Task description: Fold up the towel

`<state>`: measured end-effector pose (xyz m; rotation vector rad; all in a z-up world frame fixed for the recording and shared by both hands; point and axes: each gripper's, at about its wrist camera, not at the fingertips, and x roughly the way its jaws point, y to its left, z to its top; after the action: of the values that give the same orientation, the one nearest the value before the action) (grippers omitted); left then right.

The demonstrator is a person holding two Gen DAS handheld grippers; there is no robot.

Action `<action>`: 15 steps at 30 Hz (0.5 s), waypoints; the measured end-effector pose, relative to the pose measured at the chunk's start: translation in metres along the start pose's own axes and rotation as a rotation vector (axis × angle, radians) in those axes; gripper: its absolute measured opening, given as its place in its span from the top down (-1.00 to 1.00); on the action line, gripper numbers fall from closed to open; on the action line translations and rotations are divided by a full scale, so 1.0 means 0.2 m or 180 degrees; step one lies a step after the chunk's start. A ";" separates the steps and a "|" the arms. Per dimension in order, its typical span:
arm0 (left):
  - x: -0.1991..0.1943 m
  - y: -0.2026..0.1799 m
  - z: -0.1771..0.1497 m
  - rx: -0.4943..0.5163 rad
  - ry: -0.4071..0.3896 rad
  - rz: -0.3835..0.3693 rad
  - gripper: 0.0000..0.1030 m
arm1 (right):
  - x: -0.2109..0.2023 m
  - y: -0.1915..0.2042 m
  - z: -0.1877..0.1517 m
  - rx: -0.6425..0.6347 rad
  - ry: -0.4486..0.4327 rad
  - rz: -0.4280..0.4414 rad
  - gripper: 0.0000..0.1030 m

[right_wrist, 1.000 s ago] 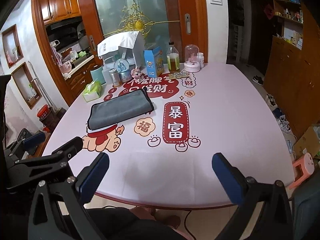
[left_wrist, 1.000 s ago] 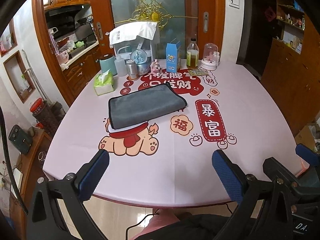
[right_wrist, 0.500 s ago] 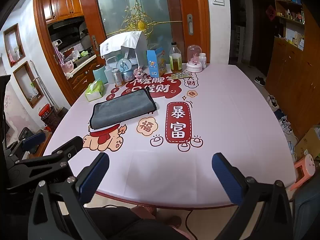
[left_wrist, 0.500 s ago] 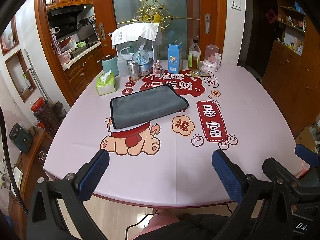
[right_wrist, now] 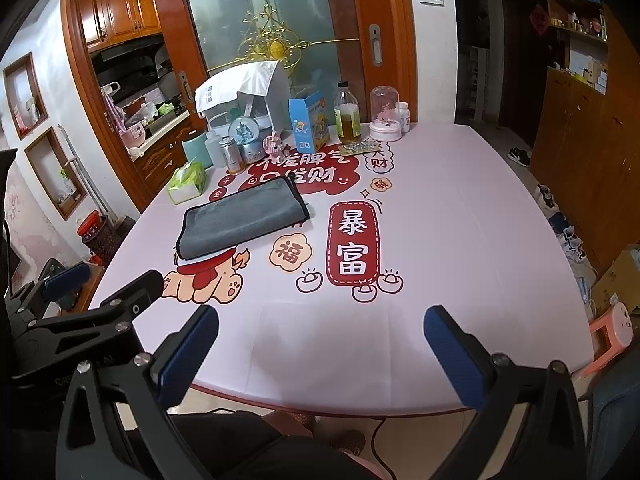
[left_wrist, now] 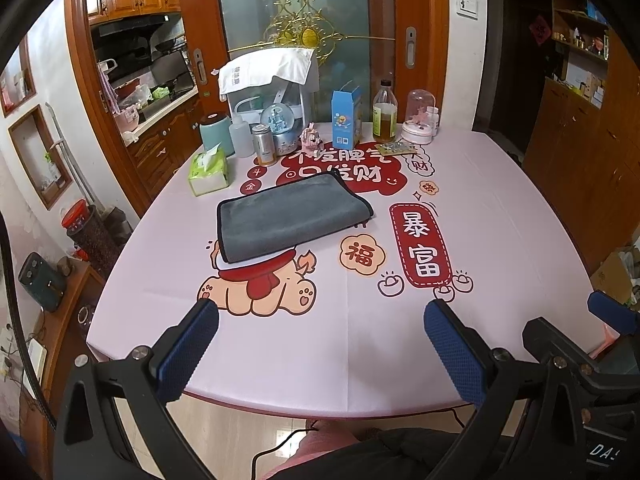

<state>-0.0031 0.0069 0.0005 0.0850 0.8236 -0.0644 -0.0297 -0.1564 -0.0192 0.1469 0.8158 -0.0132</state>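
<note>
A grey towel (left_wrist: 288,216) with a dark edge lies folded flat on the pink table (left_wrist: 500,216), left of centre, far from both grippers. It also shows in the right wrist view (right_wrist: 240,220). My left gripper (left_wrist: 320,344) is open and empty, held over the near table edge. My right gripper (right_wrist: 320,344) is open and empty, also over the near edge, to the right of the left one.
Along the table's far edge stand a tissue pack (left_wrist: 208,170), a teal canister (left_wrist: 216,132), a snow globe (left_wrist: 282,122), a blue box (left_wrist: 346,120), an oil bottle (left_wrist: 384,114) and a glass dome (left_wrist: 418,120). A wooden cabinet (left_wrist: 580,152) stands at the right.
Both grippers have drawn slightly nearer to the table and risen a little. The towel has not moved. Both stay open.
</note>
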 end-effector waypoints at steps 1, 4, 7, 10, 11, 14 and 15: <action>0.00 0.00 0.00 0.0007 0.0001 0.0001 -0.98 | 0.00 -0.01 0.00 0.0003 0.0000 0.0003 -1.00; 0.00 -0.01 0.01 0.0026 0.0000 0.0004 -0.98 | 0.00 -0.02 0.00 0.0016 0.0005 0.0010 -1.00; 0.00 -0.02 0.01 0.0022 0.0003 0.0004 -0.98 | 0.00 -0.03 0.00 0.0026 0.0007 0.0015 -1.00; 0.00 -0.02 0.01 0.0020 0.0003 0.0006 -0.98 | 0.00 -0.03 0.00 0.0022 0.0011 0.0020 -1.00; 0.00 -0.02 0.01 0.0020 0.0003 0.0007 -0.98 | 0.00 -0.03 0.00 0.0021 0.0010 0.0018 -0.99; 0.00 -0.02 0.01 0.0014 -0.0001 0.0011 -0.98 | 0.00 -0.04 0.00 0.0018 0.0007 0.0018 -1.00; 0.00 -0.02 0.01 0.0015 0.0001 0.0011 -0.98 | 0.00 -0.03 0.00 0.0016 0.0007 0.0021 -1.00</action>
<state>-0.0026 0.0025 0.0009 0.0908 0.8235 -0.0632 -0.0300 -0.1631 -0.0208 0.1544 0.8175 -0.0089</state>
